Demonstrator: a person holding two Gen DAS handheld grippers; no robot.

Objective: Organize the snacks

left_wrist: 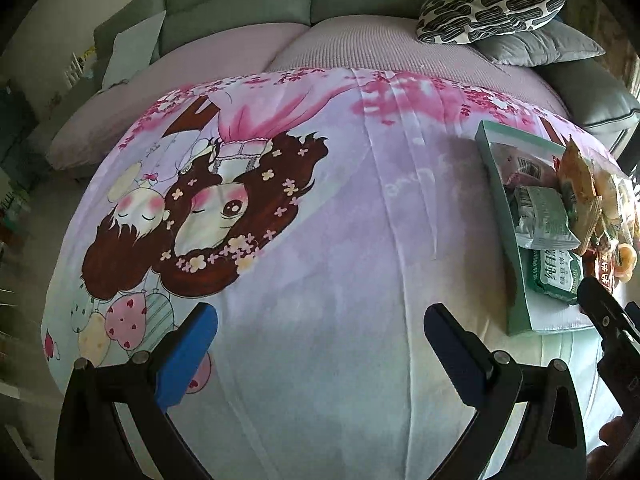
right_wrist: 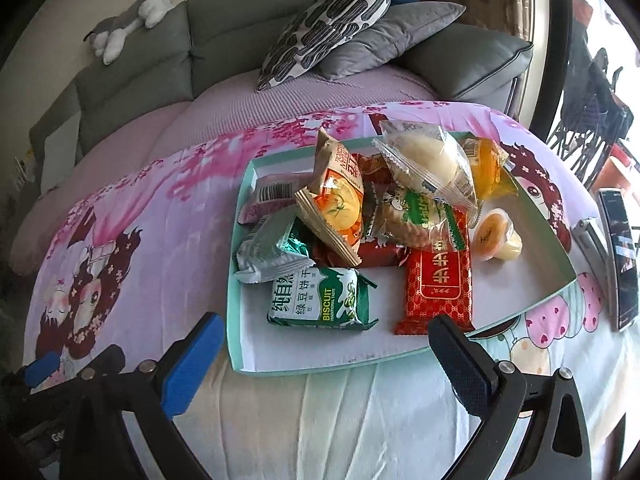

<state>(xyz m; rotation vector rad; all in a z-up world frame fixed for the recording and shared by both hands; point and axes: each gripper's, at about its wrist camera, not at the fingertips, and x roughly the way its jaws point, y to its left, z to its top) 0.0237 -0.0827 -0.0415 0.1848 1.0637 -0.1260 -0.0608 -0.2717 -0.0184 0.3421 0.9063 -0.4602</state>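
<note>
Green biscuit packet (right_wrist: pixel 322 300) lay flat in the near-left part of the tray (right_wrist: pixel 244 360), lower centre of the right wrist frame, its long axis running left-right across my line of approach. It sat just ahead of my right gripper (right_wrist: pixel 326 354), a little left of the midline between the fingers, with the tray's near rim between us. Red wrapped bar (right_wrist: pixel 438 286) lay just beside it to the right, long axis pointing away from me; its near end overhung the rim close to my right finger. Behind both, the other snacks were heaped at frame centre, a jelly cup (right_wrist: pixel 496 234) apart at right.

Right gripper stood wide and empty. Left gripper (left_wrist: pixel 320 356) was also wide and empty, over bare printed cloth (left_wrist: pixel 320 200); the tray (left_wrist: pixel 516 280) showed only at that frame's right edge.

Judged the right gripper nearer; the packet's short side would suit the jaws as they stood
</note>
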